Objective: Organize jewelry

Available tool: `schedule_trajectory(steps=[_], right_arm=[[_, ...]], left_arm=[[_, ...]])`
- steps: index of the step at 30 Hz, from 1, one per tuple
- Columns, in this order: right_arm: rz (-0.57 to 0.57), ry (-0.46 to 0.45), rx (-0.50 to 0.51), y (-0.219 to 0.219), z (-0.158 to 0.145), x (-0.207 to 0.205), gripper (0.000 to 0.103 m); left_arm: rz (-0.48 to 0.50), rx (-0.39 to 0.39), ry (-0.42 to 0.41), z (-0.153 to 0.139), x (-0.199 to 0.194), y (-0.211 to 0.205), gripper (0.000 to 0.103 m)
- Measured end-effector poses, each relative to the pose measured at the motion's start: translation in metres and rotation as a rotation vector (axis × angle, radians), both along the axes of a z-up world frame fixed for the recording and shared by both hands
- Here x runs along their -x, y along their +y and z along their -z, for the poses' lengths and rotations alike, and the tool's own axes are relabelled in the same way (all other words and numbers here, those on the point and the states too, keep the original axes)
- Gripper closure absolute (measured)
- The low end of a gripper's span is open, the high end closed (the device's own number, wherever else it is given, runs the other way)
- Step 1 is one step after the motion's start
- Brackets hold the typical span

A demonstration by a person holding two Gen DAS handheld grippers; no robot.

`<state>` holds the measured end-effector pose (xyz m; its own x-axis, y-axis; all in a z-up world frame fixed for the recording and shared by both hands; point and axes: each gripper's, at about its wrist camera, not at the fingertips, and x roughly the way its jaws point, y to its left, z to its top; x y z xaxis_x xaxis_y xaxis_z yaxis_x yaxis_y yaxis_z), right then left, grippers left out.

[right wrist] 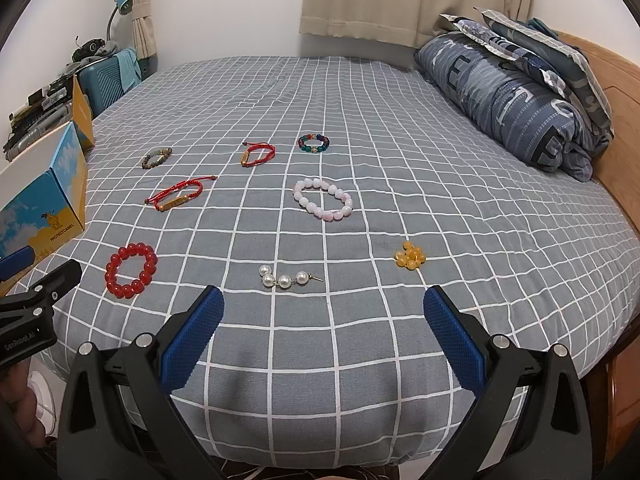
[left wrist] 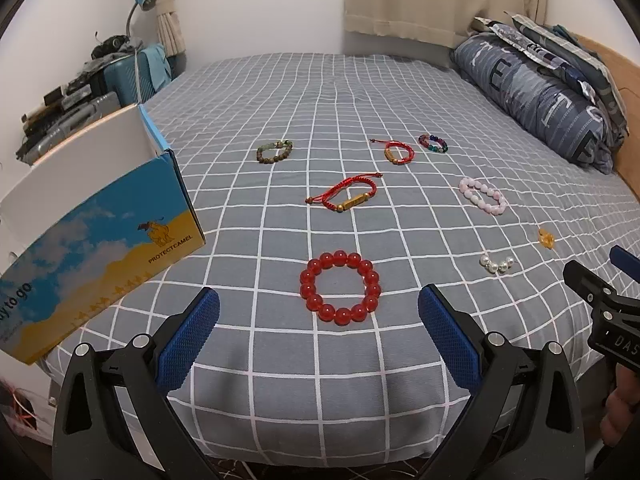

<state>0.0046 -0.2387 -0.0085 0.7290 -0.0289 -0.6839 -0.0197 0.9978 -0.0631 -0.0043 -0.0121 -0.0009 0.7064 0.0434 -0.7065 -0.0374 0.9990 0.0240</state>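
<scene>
Leftmost, an open blue-and-yellow cardboard box (left wrist: 100,236) at the left edge of the grey checked bedsheet (left wrist: 320,92). Just right of it, near, a red bead bracelet (left wrist: 340,287) flat on the sheet, directly ahead of the left gripper (left wrist: 319,326), jaws wide, holding nothing. Farther back, a green-brown bead bracelet (left wrist: 274,150), then a red cord bracelet (left wrist: 346,196) mid-bed, a smaller red cord bracelet (left wrist: 396,152) and a multicoloured bead bracelet (left wrist: 433,144) beyond. Rightward, a pink bead bracelet (right wrist: 323,199), a short pearl strand (right wrist: 285,279) near and just ahead of the right gripper (right wrist: 324,322), jaws likewise wide and empty, and a small amber bead cluster (right wrist: 409,256). Far right, a folded blue quilt (right wrist: 504,96) against the wooden headboard (right wrist: 616,128).
</scene>
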Motion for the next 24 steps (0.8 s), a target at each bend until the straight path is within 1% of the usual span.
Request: schedule_trajectory(steps=[7, 14, 24], right_arm=[[0.001, -0.001, -0.001, -0.001, 0.000, 0.000, 0.007], [0.002, -0.001, -0.001, -0.001, 0.000, 0.000, 0.007], [0.009, -0.003, -0.006, -0.011, -0.002, -0.003, 0.007]], left_arm=[[-0.001, 0.010, 0.008, 0.000, -0.001, 0.000, 0.006], [-0.011, 0.002, 0.008, 0.001, -0.001, -0.001, 0.006], [-0.001, -0.004, 0.003, -0.002, 0.000, -0.006, 0.006]])
